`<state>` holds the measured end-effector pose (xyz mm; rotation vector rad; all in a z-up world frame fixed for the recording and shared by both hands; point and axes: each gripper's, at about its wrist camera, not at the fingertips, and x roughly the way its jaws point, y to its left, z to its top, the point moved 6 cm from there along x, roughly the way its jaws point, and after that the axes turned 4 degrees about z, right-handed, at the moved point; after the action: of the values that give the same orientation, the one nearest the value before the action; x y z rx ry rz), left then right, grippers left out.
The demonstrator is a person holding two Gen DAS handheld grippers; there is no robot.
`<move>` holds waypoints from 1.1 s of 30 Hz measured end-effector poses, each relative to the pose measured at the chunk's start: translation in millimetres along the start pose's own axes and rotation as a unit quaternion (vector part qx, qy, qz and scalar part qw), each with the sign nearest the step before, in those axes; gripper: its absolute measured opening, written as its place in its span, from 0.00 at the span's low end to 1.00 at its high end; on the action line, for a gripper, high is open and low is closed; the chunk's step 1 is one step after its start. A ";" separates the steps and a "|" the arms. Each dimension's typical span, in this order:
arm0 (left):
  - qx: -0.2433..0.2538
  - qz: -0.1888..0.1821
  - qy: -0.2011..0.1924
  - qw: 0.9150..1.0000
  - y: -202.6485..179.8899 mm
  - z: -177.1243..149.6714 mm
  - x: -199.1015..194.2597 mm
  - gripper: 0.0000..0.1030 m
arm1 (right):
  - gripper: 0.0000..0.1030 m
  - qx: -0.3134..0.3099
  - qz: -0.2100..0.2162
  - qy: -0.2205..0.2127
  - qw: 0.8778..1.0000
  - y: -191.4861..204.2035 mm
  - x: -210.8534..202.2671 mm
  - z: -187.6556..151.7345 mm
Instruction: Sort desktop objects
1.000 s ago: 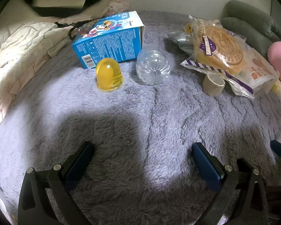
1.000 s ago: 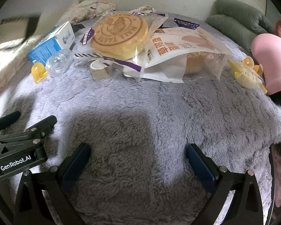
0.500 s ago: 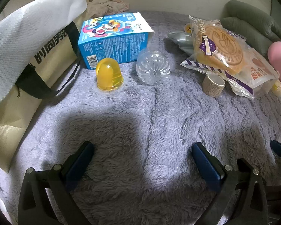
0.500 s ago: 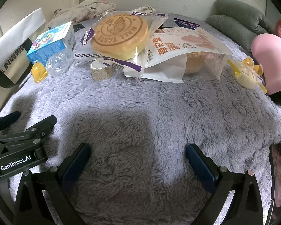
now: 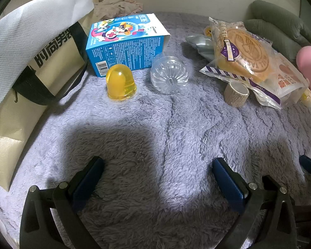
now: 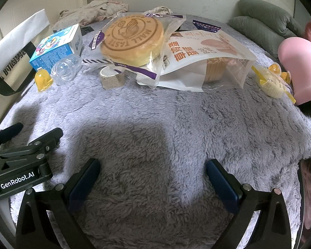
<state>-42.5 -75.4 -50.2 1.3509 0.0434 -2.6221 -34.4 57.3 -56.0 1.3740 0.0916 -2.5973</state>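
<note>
Both the left gripper [image 5: 157, 172] and right gripper [image 6: 152, 171] are held spread and empty over bare grey fleece [image 5: 176, 128]. Far items are bounded left by a tote bag [image 5: 31, 62].

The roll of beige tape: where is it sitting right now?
In the left wrist view the beige tape roll stands right of the clear plastic ball, against the front edge of the round cake packet.

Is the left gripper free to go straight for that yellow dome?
Probably yes: the left gripper is open, and only bare grey blanket lies between it and the yellow dome.
</note>
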 end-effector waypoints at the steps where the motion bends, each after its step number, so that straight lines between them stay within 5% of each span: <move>1: 0.000 0.000 0.000 1.000 0.0 -1.4 0.1 1.00 | 1.00 0.000 0.000 0.000 1.000 0.0 -0.6 -0.2; 33: -0.005 0.000 -0.001 1.000 -1.3 -12.1 0.5 1.00 | 1.00 0.000 0.001 0.010 1.000 0.5 -6.2 -4.7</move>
<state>-33.3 -72.8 -57.8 1.3463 0.0569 -2.6197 -27.1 58.4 -53.5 1.3987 0.0923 -2.5819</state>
